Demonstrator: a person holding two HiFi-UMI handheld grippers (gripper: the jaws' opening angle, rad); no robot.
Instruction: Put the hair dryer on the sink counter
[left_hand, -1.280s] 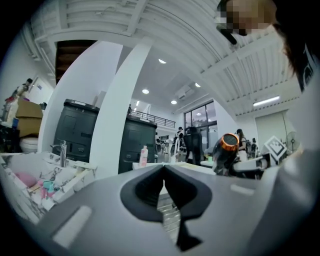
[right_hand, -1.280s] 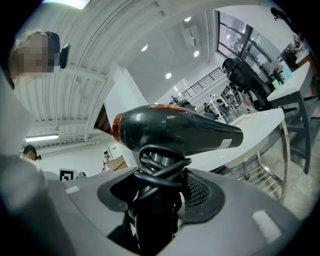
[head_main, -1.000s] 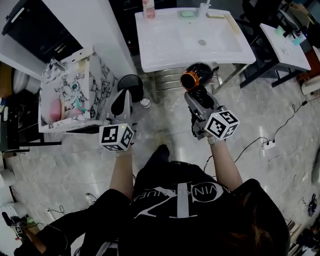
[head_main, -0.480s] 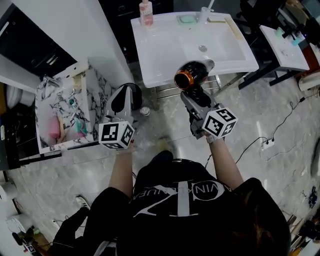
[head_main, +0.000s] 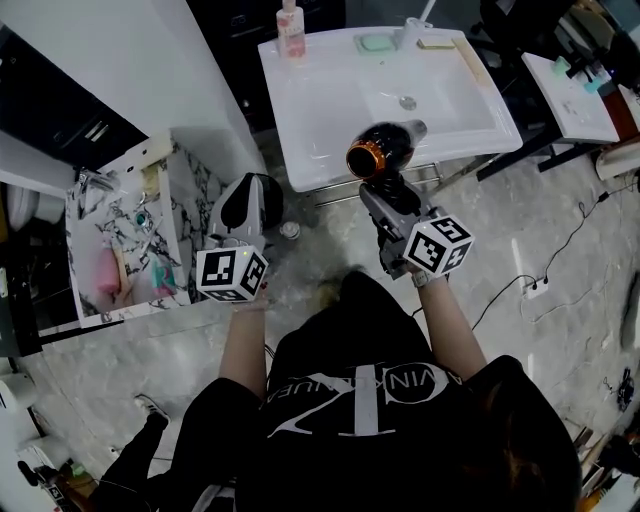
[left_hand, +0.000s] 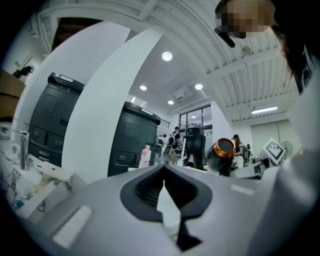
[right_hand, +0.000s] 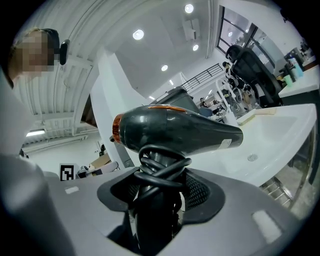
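- Presently, right tool (right_hand: 155, 200) pinching hair dryer (right_hand: 175, 130) by its cord-wrapped handle.
- left tool (left_hand: 162, 172) pressed together, empty.
- white sink tabletop (head_main: 320, 110) just ahead of the hair dryer.

My hair dryer (head_main: 385, 150) is black, orange-ringed; the sink desk (head_main: 320, 100) white; the eleven o'clock bottle (head_main: 291, 28) pink.
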